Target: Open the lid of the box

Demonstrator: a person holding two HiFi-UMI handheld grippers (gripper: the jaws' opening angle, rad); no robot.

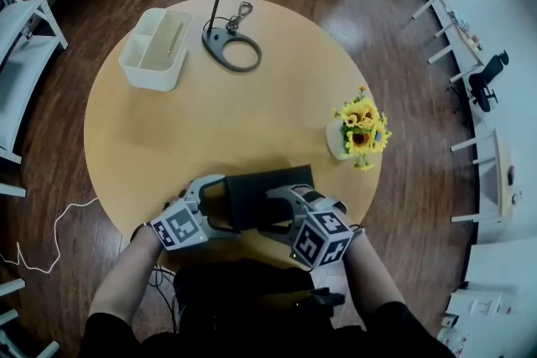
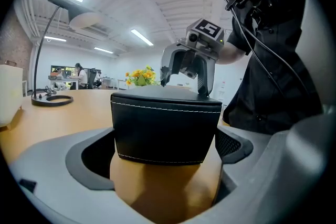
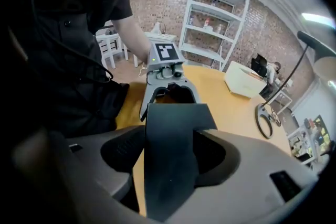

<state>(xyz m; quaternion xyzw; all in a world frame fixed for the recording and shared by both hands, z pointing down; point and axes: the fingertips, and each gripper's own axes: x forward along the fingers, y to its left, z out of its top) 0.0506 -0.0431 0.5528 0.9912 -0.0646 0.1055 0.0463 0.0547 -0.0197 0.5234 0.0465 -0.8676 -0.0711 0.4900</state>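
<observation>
Gripping the box [image 1: 256, 190] by its left end, the left claw [image 1: 225, 203] has its 2 jaws closed on the black sides, and the box fills the gap between its pads. Facing it, the right claw [image 1: 270, 212] tilts down over the box's other end with jaws wide, 1 fingertip on each side of the lid [image 2: 152, 94]. Its pads seem clear of the box, though the dark surface makes that hard to judge. The lid looks shut. The box sits on the table [image 1: 210, 130] between both claws. Flowers [image 1: 361, 132] stand farther out on the right claw's side. A lamp [image 1: 233, 53] and tray [image 1: 155, 54] lie well beyond both claws, on the left claw's side.
</observation>
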